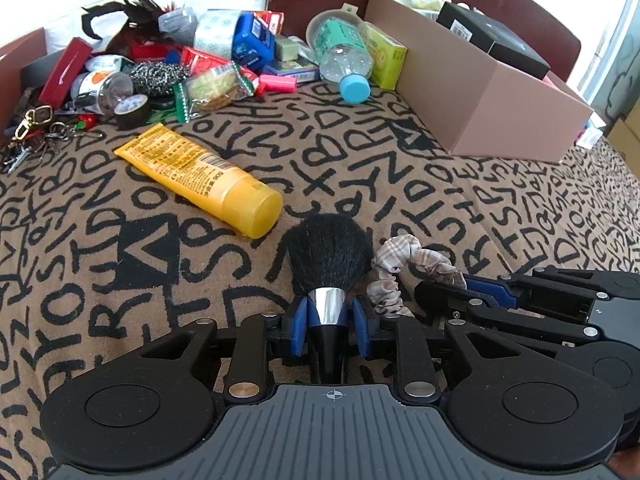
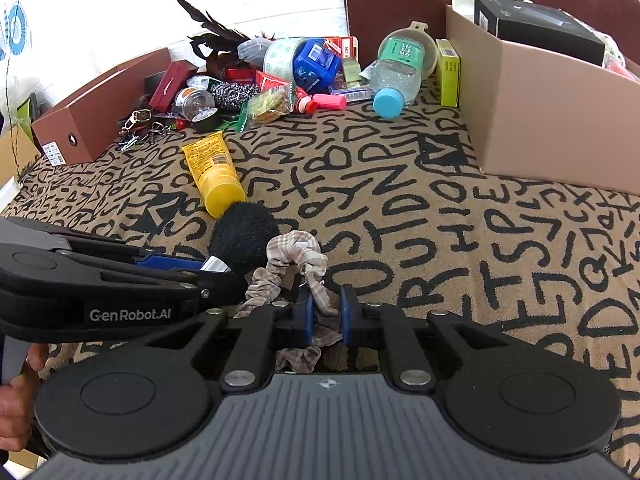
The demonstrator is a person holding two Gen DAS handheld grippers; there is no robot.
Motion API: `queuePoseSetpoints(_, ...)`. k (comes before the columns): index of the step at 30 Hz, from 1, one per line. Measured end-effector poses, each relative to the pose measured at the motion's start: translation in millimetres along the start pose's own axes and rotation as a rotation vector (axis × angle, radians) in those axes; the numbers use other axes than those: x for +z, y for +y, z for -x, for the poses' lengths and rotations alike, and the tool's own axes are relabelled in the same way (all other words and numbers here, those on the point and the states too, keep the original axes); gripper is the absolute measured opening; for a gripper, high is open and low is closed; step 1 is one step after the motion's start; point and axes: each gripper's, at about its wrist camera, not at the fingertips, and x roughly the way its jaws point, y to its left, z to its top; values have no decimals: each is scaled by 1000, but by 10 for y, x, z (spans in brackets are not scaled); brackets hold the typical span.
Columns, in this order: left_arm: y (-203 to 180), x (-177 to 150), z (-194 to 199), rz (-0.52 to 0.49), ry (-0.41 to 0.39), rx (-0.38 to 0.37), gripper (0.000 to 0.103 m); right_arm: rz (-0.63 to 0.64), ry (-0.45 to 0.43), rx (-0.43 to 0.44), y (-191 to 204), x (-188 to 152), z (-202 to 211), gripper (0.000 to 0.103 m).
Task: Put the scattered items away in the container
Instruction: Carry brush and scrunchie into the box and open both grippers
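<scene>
The left gripper [image 1: 331, 314] is clamped on the brush [image 1: 329, 264] at its stiff metal collar, bristles ahead of the fingers. The right gripper [image 2: 326, 312] pinches the scrunchie [image 2: 294, 268]: light, floppy cloth that will likely dangle. The box [image 2: 552, 112] sits far ahead, to the right.

Black brush [image 1: 329, 252] between left gripper [image 1: 332, 320] fingers

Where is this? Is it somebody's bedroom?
Probably a room at home, maybe a bedroom, though I can't be sure. There's a letter-patterned blanket, a heap of household odds and ends like a yellow tube and a water bottle, and a cardboard box for tidying.
</scene>
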Motion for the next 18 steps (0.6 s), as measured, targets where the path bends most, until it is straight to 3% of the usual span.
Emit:
queuePoseSetpoints(2,2,-6,24,11,3,-15,20,-3,0,4,2,-5,15,12)
queuePoseSetpoints(10,-97,16,186,8,-26,-41,19,-26,-35,33,-13,11,233,12)
queuePoseSetpoints(18,-356,312,407,-56,-95,-89,19,-30,-112,29,-126,135,528,12)
